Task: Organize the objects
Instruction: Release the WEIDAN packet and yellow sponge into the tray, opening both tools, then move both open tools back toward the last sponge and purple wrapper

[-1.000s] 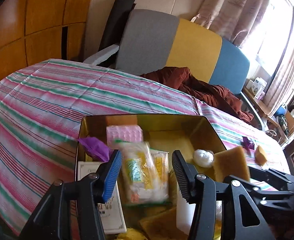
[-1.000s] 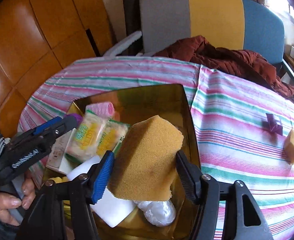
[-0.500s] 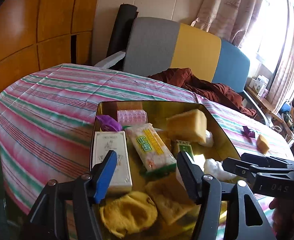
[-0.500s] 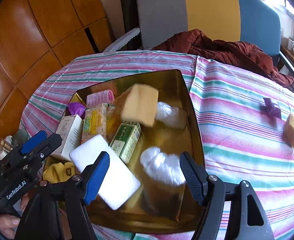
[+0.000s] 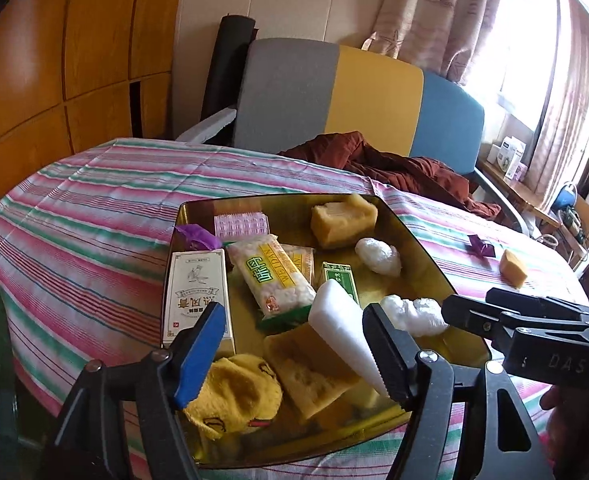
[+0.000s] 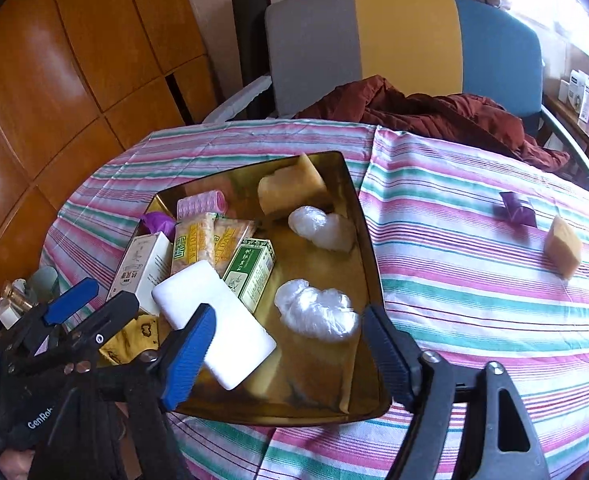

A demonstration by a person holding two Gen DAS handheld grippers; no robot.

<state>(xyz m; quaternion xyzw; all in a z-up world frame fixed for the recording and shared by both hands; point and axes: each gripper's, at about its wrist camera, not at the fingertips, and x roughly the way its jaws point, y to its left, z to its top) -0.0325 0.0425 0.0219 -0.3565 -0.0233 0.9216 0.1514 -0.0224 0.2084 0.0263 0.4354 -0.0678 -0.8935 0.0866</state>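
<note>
Jaws on both the left gripper (image 5: 290, 348) and right gripper (image 6: 290, 354) have just been opening – spread, nothing between them. One tan sponge block (image 6: 562, 246) lies near the desk's right edge, outside the gold tray (image 6: 368, 248) – light, squashy; pinch its flat faces.

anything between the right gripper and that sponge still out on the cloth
Nothing visible. The sponge lies alone on the striped cloth, right of the gold tray; only the purple scrap sits nearby, beyond it. The right gripper, open and empty, hangs over the tray.
</note>
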